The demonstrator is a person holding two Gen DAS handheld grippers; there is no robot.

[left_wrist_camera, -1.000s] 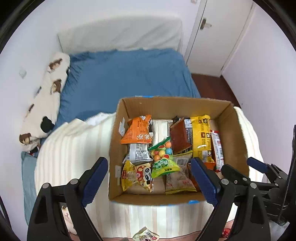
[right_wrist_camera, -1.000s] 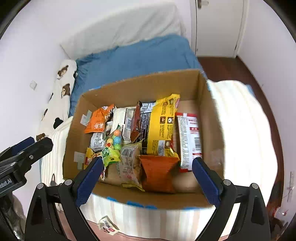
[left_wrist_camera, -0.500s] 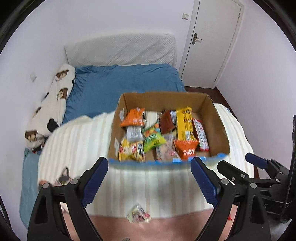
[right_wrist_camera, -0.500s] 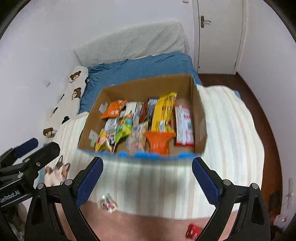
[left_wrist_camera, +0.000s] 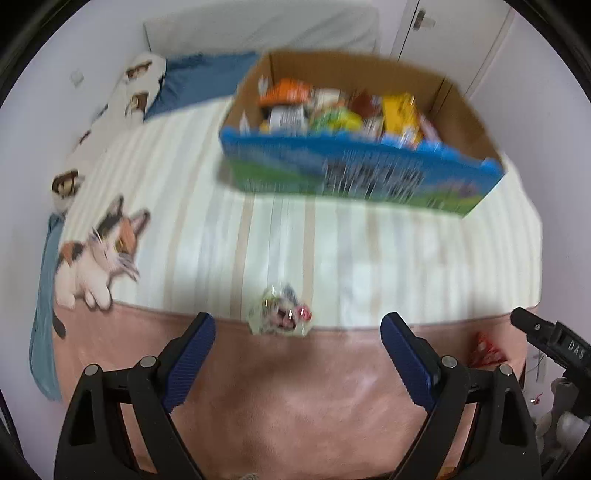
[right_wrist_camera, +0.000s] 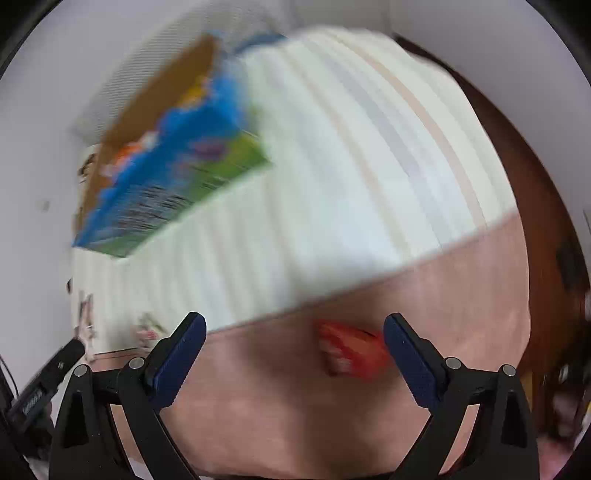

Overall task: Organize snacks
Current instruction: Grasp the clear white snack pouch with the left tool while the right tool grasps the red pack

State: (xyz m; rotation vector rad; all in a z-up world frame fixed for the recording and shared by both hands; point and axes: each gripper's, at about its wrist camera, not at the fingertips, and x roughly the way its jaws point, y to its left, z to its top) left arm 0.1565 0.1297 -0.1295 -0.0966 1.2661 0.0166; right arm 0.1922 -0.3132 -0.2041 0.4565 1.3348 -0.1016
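A cardboard box (left_wrist_camera: 369, 173) with a blue and green printed front holds several snack packets and stands on the striped blanket. A small clear snack packet (left_wrist_camera: 280, 314) lies at the blanket's pink border, just beyond my open, empty left gripper (left_wrist_camera: 297, 332). A red snack packet (right_wrist_camera: 351, 350) lies on the pink border between the fingers of my open right gripper (right_wrist_camera: 293, 332), close to the right finger. The red packet also shows in the left wrist view (left_wrist_camera: 485, 349). The box (right_wrist_camera: 173, 166) is blurred at the upper left of the right wrist view.
A cat-print cushion (left_wrist_camera: 99, 254) lies at the blanket's left edge, a bear-print pillow (left_wrist_camera: 136, 85) behind it. The white door (left_wrist_camera: 443, 33) and wall are at the back right. Dark wood floor (right_wrist_camera: 546, 206) runs along the bed's right side.
Both grippers have pulled back from above the box and dropped low over the pink border. The loose clear and red packets now lie close in front of them. Both views are motion-blurred.
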